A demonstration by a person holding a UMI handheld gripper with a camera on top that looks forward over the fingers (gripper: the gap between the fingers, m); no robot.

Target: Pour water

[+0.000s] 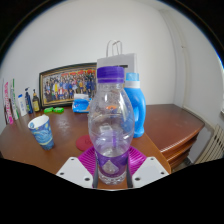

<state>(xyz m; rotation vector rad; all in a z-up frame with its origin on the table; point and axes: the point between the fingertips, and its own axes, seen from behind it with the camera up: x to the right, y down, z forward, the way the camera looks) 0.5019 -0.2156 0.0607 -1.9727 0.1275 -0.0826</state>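
Claw (pixel 111 172) closed on a clear plastic bottle (pixel 110 125), a pink-padded finger (pixel 88 160) pressed against each side near the base. Bottle upright between the fingers, purple cap on top, purple label low on its body, see-through enough that any water level cannot be told. Brown wooden counter (pixel 170 125) beneath and beyond. Just behind the bottle, toward the right, a blue jug (pixel 136 103) with a white cap, partly hidden by the bottle. Behind that, against the wall, a white paper bag (pixel 116 55) with handles. Off to the left of the fingers, well apart from the bottle, a paper cup (pixel 41 130) with a blue pattern, standing upright on the counter. Farther back on the left, a framed picture (pixel 68 82) leaning against the wall, with several small bottles (pixel 27 102) in a row beside it. White radiator (pixel 209 148) past the counter's right end.
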